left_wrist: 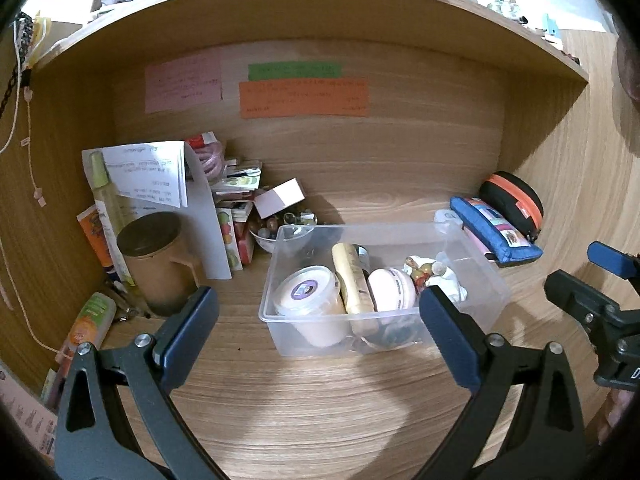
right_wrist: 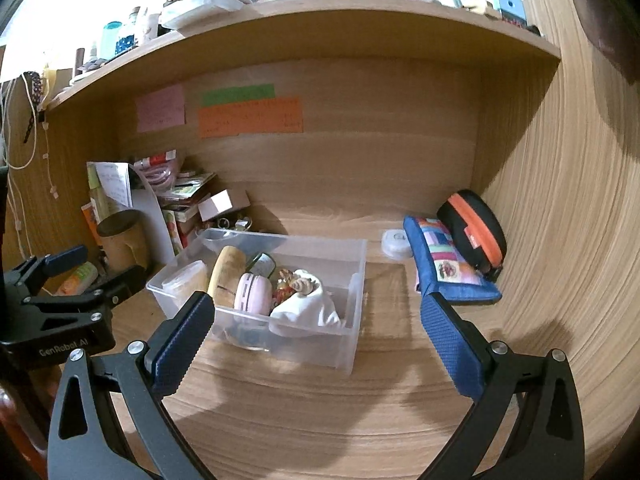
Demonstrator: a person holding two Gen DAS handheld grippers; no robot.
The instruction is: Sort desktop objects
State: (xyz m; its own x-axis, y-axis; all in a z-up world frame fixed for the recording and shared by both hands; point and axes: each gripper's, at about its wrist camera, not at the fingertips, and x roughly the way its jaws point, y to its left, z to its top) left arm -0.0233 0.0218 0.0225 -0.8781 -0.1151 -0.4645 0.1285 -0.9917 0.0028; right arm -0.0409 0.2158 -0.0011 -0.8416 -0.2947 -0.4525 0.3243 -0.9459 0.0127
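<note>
A clear plastic bin [left_wrist: 476,260] [right_wrist: 352,312] stands on the wooden desk. It holds a white tub [left_wrist: 308,292], a beige tube [left_wrist: 352,276] [right_wrist: 226,276], a pink round case [left_wrist: 392,290] [right_wrist: 252,292], a small figurine [left_wrist: 424,270] and a white cloth [right_wrist: 304,308]. My left gripper [left_wrist: 318,308] is open and empty, just in front of the bin; it also shows in the right wrist view [right_wrist: 96,266]. My right gripper [right_wrist: 316,312] is open and empty, in front of the bin's right part; it also shows in the left wrist view [left_wrist: 580,268].
A brown lidded mug [left_wrist: 154,260], papers, boxes and bottles crowd the back left corner. A blue pouch [left_wrist: 496,228] [right_wrist: 448,260], a black-and-orange case [left_wrist: 514,200] [right_wrist: 474,228] and a white round thing [right_wrist: 394,242] lie at the right wall. A shelf overhangs.
</note>
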